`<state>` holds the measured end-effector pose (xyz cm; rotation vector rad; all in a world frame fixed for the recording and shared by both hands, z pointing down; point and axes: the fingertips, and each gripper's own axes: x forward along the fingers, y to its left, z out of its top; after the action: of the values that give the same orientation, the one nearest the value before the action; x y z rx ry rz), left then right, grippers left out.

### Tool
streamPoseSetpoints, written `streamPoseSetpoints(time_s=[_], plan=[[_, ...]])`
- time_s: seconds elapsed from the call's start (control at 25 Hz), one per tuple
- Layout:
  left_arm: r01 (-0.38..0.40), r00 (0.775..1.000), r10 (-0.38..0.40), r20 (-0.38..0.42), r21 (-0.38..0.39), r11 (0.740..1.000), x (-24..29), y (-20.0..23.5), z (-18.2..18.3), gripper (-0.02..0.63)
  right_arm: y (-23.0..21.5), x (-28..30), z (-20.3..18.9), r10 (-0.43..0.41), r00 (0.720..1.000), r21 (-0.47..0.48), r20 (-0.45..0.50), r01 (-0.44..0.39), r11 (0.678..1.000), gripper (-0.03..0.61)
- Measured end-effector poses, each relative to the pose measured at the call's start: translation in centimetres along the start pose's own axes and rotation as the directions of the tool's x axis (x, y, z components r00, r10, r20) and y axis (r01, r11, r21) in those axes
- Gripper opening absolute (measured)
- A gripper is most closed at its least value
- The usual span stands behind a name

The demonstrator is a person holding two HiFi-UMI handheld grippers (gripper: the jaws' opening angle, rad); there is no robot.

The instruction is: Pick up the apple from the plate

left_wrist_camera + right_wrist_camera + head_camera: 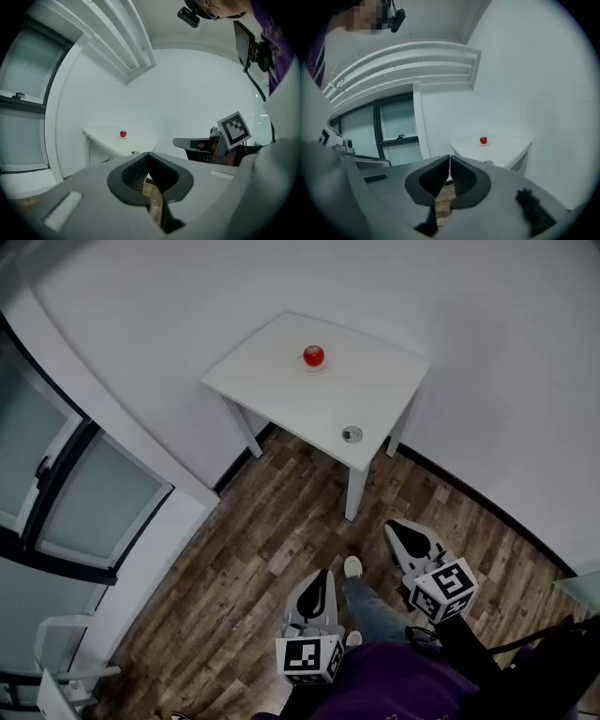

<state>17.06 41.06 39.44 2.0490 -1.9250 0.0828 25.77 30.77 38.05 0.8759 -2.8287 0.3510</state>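
Well ahead of left claw [148, 154] and right claw [449, 159], both clenched empty: apple [313, 355] on plate [314, 368] atop surface [272, 371]. Could knock apple rolling if reaching without unclenching first.

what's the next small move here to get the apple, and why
Probably step closer to the table first. The apple sits on its plate there, with a stretch of wood floor between it and both tongs. The right tongs and left tongs are shut and empty, so one would likely need opening on the way.
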Motion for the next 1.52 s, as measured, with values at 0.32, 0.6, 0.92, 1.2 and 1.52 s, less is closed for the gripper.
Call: streamPoseSetpoints(time_s=[0.32, 0.6, 0.92, 1.2, 1.52], plan=[[-0.025, 1.0, 0.025, -0.006, 0.003, 1.0, 8.1, 3.3, 3.4, 0.006, -5.7, 7.2, 2.8, 0.021, 1.0, 0.012, -0.003, -0.021, 1.0, 0.012], [-0.062, 0.998, 0.062, 0.022, -0.017, 0.998, 14.2, 7.2, 6.3, 0.006, -8.7, 14.2, 5.1, 0.067, 0.998, 0.002, -0.012, -0.067, 0.998, 0.012], [-0.087, 0.994, 0.09, 0.065, -0.043, 0.995, 19.5, 9.9, 8.6, 0.006, -11.7, 19.2, 6.8, 0.102, 0.994, -0.024, -0.034, -0.103, 0.994, 0.012], [-0.075, 0.996, 0.077, 0.05, -0.051, 0.996, 21.9, 10.1, 8.9, 0.006, -13.4, 20.8, 6.7, 0.094, 0.995, -0.006, -0.04, -0.095, 0.995, 0.013], [-0.054, 0.997, 0.056, 0.051, -0.042, 0.998, 25.5, 12.3, 9.9, 0.006, -15.4, 24.8, 7.1, 0.067, 0.997, 0.014, -0.033, -0.067, 0.998, 0.012]])
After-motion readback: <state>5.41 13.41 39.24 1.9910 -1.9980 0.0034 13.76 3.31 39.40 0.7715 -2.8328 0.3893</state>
